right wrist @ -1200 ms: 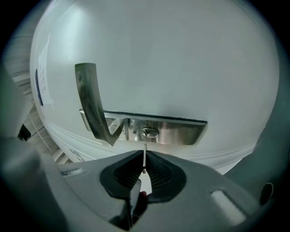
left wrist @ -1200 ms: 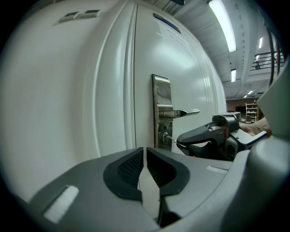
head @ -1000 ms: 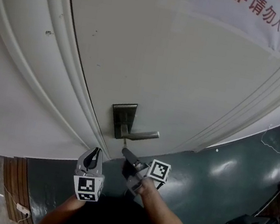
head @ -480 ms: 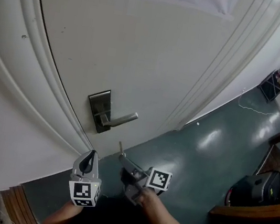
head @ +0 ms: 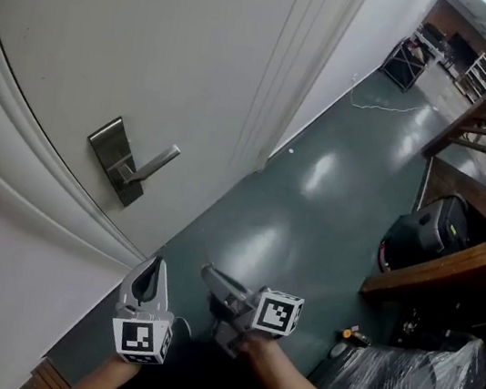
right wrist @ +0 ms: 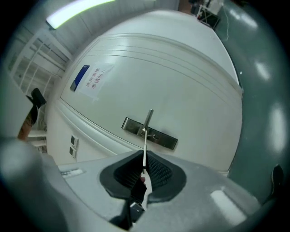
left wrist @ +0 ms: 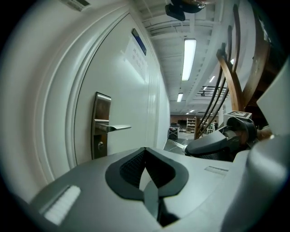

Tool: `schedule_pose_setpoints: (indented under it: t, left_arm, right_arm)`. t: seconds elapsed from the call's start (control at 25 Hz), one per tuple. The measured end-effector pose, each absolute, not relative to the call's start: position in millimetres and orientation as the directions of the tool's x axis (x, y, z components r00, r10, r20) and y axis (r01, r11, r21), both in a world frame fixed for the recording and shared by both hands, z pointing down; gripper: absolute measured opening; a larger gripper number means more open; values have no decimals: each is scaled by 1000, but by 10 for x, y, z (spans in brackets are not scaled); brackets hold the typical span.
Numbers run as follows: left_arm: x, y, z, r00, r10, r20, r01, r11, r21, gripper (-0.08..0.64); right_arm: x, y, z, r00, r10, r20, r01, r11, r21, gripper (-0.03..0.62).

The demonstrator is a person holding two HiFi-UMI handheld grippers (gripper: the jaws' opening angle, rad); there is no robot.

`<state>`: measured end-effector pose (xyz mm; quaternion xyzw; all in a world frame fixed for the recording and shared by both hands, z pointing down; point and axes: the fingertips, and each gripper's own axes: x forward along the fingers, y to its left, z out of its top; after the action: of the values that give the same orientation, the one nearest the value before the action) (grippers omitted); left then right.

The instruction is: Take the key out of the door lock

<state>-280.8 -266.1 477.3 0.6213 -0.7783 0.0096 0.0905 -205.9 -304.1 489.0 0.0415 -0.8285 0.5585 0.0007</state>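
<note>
Right gripper (head: 212, 277): pinched nearly shut on the key (right wrist: 144, 150), blade sticking up from between the pads. Out of the lock plate (head: 109, 154), well apart from the door (head: 114, 29). Left gripper (head: 150, 278): closed, empty, just beside. Beyond: lever handle (head: 160, 159), green floor (head: 316, 201), black case (head: 426, 231).

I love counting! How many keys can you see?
1: a thin silver metal key, pinched in the right gripper, away from the grey door lock plate.

Bright ceiling strip light (left wrist: 189, 59), glare patches on glossy floor (head: 321, 170), heavy fisheye edges, soft focus up close
</note>
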Motion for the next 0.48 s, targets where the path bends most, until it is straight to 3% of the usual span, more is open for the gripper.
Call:
schedule_pose_setpoints:
  t: [0.16,0.48]
  left_arm:
    - [-2519,-2730,4718,-142,-981,135,-982,157,108,18]
    - [-1778,-2700,4681,-82,-987,138,-992,95,89,18]
  right_arm:
    - [-1660,-3103,4879,-976,-179,126,-200,496,-845,15]
    - [-794,-2986,4879,-930,-313,191,-347,582,-736,15]
